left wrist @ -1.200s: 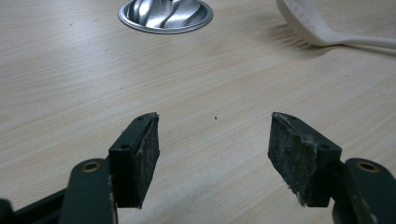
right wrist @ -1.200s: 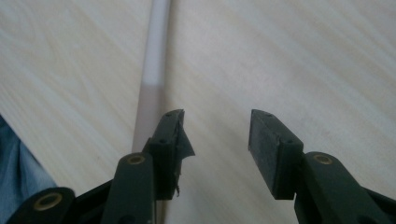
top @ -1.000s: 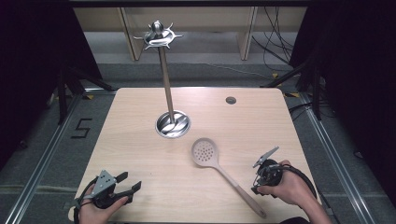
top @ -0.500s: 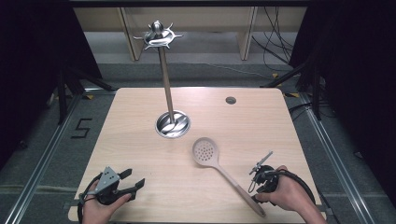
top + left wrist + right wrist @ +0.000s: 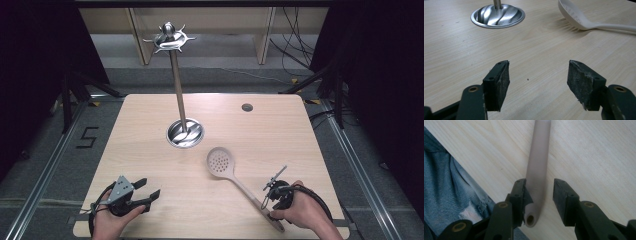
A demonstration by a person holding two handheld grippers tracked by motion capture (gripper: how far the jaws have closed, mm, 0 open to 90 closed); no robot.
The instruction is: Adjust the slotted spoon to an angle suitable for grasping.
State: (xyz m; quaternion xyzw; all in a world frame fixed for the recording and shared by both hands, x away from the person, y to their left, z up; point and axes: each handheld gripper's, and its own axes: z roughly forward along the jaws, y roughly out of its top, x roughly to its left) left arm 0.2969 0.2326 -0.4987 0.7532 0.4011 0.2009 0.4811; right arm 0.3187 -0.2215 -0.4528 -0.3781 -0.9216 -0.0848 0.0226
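Grey floor [image 5: 45,150] with metal rails [image 5: 42,175], black curtains [image 5: 30,75] at both sides, cables [image 5: 295,45] behind.

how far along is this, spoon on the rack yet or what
Nothing looks finished. The slotted spoon lies flat on the table, and the utensil stand has nothing hanging from its hooks. In hand: the right claw straddles the spoon's handle end, jaws open, one pad touching it. The left claw sits open over bare table. Probably left, if hanging is the goal: close, lift, carry it to a hook.
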